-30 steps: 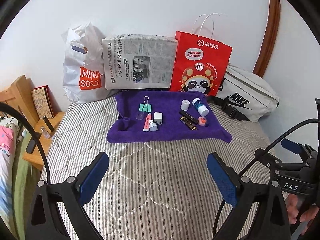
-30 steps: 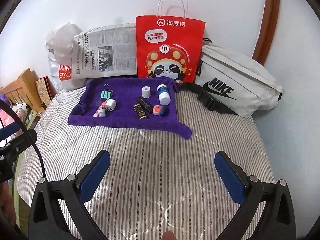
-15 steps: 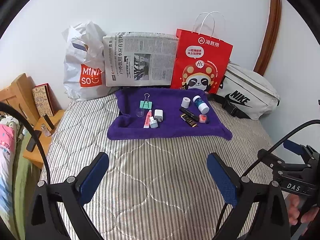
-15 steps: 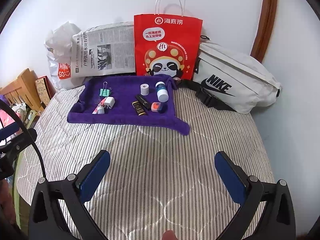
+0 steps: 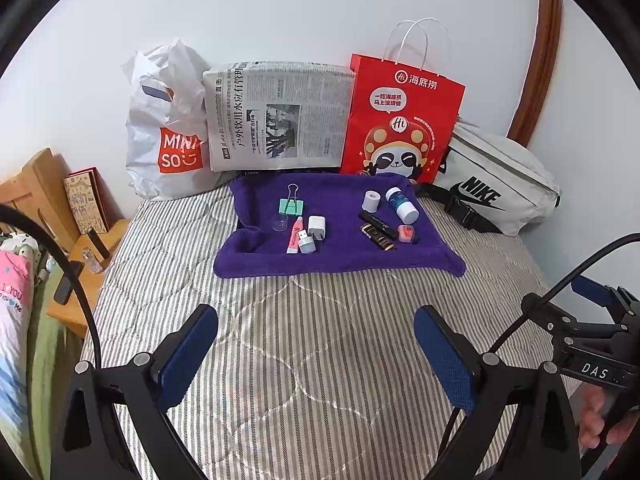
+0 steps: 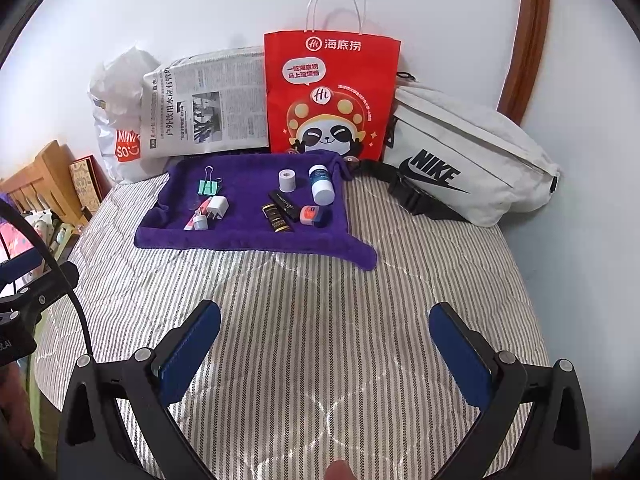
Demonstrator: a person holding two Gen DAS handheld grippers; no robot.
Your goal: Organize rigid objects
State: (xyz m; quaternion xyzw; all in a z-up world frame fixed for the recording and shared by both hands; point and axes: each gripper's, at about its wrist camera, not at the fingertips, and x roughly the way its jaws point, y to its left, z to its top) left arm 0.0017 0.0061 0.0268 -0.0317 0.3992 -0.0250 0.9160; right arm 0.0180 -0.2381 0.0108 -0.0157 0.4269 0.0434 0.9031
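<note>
A purple cloth [image 5: 344, 254] [image 6: 240, 236] lies on the striped bed. On it lie a green binder clip [image 5: 291, 205] [image 6: 209, 186], a white plug [image 5: 316, 227] [image 6: 218, 206], a pink tube [image 5: 295, 235], a grey USB stick [image 5: 306, 243], a grey roll [image 5: 371, 201] [image 6: 287, 180], a white and blue bottle [image 5: 402, 205] [image 6: 321, 185], black tubes [image 5: 378, 232] [image 6: 280, 210] and an orange and blue piece [image 5: 407, 234] [image 6: 315, 214]. My left gripper [image 5: 316, 334] and right gripper [image 6: 326, 330] are open and empty, well short of the cloth.
Against the wall stand a white Miniso bag [image 5: 166, 128], a folded newspaper [image 5: 278, 116], a red paper bag [image 5: 402, 120] [image 6: 330, 92] and a white Nike pouch [image 5: 496, 188] [image 6: 464, 156]. A wooden bedside shelf [image 5: 80, 248] is at the left.
Both grippers have drawn back slightly from the cloth, so the objects look a little farther away. Both stay open. Nothing on the cloth has moved.
</note>
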